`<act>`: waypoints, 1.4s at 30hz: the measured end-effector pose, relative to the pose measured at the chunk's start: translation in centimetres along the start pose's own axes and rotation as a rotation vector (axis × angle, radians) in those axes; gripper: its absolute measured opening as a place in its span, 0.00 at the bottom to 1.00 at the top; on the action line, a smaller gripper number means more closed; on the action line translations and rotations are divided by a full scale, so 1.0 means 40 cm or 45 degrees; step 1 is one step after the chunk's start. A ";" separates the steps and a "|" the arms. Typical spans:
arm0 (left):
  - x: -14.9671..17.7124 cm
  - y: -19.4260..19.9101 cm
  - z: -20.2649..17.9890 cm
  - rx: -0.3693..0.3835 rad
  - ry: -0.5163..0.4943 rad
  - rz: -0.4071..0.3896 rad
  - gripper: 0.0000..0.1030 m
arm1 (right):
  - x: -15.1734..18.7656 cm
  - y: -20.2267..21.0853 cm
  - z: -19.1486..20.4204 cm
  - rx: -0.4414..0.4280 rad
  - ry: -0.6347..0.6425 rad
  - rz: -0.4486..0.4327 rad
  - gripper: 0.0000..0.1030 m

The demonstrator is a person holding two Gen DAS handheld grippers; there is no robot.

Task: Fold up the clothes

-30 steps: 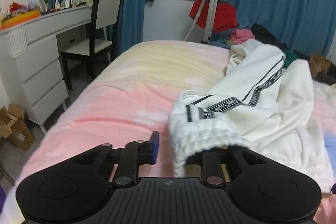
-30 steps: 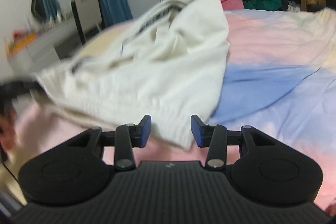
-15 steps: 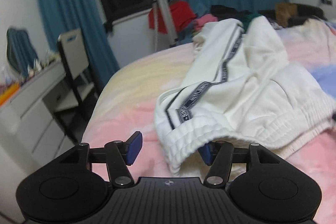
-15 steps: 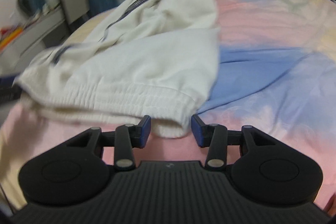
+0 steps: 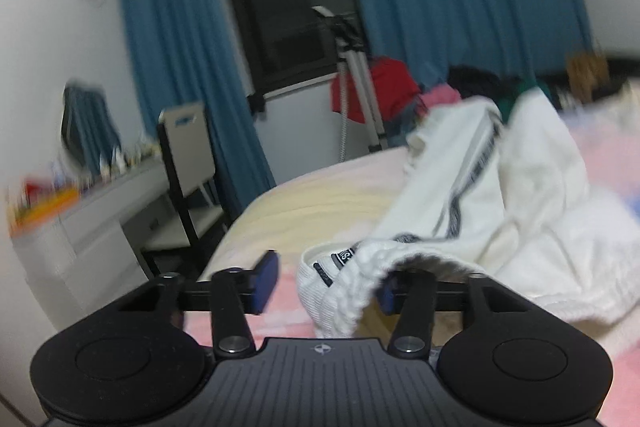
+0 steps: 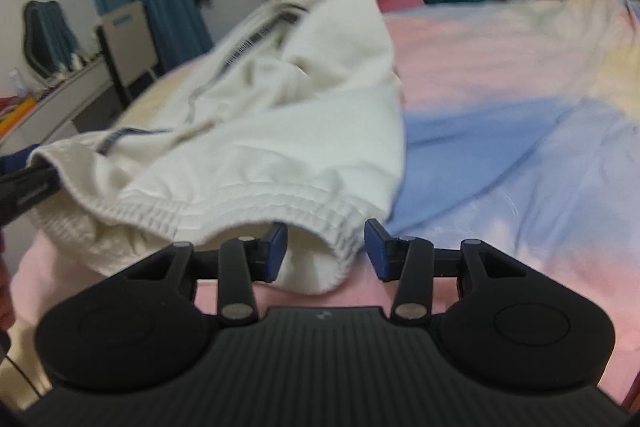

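Observation:
White sweatpants (image 5: 520,195) with a dark side stripe lie bunched on the pastel bedspread (image 5: 320,203). Their ribbed waistband (image 5: 348,287) sits between the open jaws of my left gripper (image 5: 326,281), draped over the right finger, which is partly hidden. In the right wrist view the pants (image 6: 280,115) spread to the left, and the elastic waistband corner (image 6: 320,247) lies between the open jaws of my right gripper (image 6: 326,251). The left gripper's finger (image 6: 24,187) shows at the left edge, at the other waistband end.
A white dresser (image 5: 80,227) and a chair (image 5: 188,163) stand left of the bed. A tripod (image 5: 356,87) and a pile of clothes (image 5: 384,87) are at the far end by the blue curtains (image 5: 180,67). The bedspread (image 6: 520,107) extends right.
Both grippers have tilted up and moved in on the waistband. The left jaws have opened wider. The waistband has lifted and opened over the right gripper's left finger.

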State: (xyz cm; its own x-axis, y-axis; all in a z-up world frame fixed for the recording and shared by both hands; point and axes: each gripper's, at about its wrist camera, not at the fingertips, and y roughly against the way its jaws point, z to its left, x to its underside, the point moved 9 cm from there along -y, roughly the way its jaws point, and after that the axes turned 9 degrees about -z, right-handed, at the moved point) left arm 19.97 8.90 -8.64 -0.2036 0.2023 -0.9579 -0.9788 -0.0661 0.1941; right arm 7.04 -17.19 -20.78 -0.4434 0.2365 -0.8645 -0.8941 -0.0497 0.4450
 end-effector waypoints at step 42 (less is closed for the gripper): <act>0.088 0.120 0.335 0.174 0.813 0.306 0.89 | 0.006 0.031 0.063 -0.251 -0.155 0.192 0.31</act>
State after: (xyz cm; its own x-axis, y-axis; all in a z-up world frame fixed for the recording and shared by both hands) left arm 14.21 22.41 -8.25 -0.4017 -0.4200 -0.8138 -0.9112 0.0948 0.4008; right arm 5.97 -14.75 -19.85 -0.5723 0.3261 -0.7524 -0.8188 -0.2780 0.5023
